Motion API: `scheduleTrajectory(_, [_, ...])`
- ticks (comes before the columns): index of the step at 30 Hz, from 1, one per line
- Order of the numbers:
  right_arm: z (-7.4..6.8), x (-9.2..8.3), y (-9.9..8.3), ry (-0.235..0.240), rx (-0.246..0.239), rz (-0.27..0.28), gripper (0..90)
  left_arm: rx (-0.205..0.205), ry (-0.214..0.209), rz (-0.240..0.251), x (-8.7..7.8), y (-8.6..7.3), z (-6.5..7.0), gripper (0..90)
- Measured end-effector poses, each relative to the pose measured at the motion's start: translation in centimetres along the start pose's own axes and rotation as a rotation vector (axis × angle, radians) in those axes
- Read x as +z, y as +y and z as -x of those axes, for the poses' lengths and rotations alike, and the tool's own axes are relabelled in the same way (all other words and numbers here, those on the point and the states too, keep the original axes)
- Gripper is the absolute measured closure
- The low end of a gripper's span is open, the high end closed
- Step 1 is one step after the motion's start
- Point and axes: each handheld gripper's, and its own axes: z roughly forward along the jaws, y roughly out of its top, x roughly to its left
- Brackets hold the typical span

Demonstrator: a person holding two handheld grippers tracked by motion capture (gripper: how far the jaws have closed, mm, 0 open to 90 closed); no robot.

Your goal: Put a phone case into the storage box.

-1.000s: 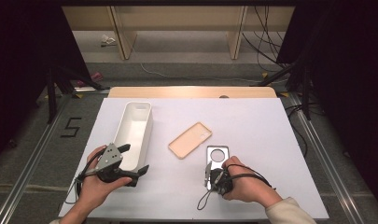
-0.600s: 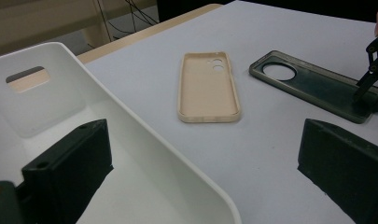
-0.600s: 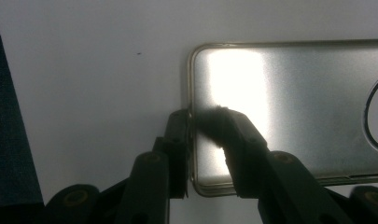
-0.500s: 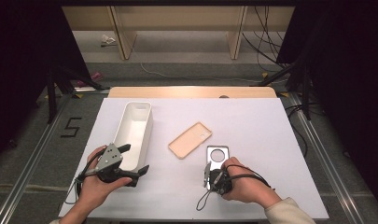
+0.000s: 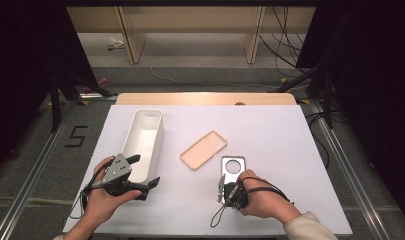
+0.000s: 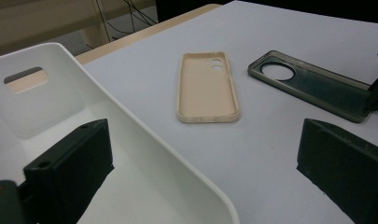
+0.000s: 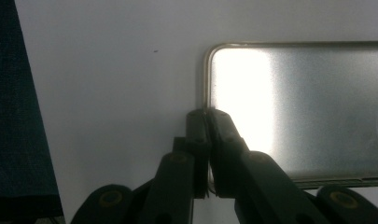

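The table [image 5: 290, 150], covered w/ a white sheet, is seen from above. A white bin [image 5: 145, 137] stands at its left; the left gripper [image 5: 142, 172] is held at the bin's near end, jaws wide apart, one inside the bin, nothing gripped. A beige phone case [image 5: 204, 149] lies centre. Just right, a grey case [image 5: 232, 169] lies flat. The right gripper [image 7: 206, 116] has just been closing; its jaws are pinched on the case's near rim.

Bin [image 5: 144, 137] at table's [image 5: 280, 130] left, beige case [image 5: 204, 149] right of it, grey case [image 5: 233, 166] nearer, just beside.
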Motion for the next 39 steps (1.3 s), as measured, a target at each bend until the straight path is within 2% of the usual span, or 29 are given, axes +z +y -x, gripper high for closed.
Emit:
scheduleTrajectory(10, [-0.1, -0.1, -0.1, 0.001, 0.001, -0.002, 88.7, 0.0, -0.001, 0.001, 0.0, 0.0, 0.0, 2.9])
scheduleTrajectory(19, [0.1, -0.1, -0.6, 0.01, 0.001, 0.036, 89.1, -0.005, -0.002, 0.005, 0.0, 0.0, 0.0, 3.2])
scheduleTrajectory(20, [0.0, -0.2, -0.7, 0.017, 0.014, 0.036, 89.1, -0.005, -0.002, 0.006, 0.0, 0.0, 0.0, 3.2])
scheduleTrajectory(23, [0.1, -0.4, -0.9, 0.017, 0.008, 0.06, 89.2, -0.004, -0.005, 0.005, 0.0, 0.0, 0.0, 3.2])
scheduleTrajectory(30, [0.2, -1.2, -1.5, 0.002, 0.027, 0.115, 89.2, -0.006, -0.003, 0.009, -0.1, 0.0, 0.0, 3.2])
scheduleTrajectory(36, [0.2, -1.6, -2.4, -0.003, 0.051, 0.186, 89.3, -0.006, -0.003, 0.01, -0.1, 0.0, 0.0, 3.2])
scheduleTrajectory(39, [0.2, -1.9, -2.8, -0.022, 0.063, 0.223, 89.4, -0.007, -0.005, 0.011, -0.1, 0.0, 0.0, 3.2])
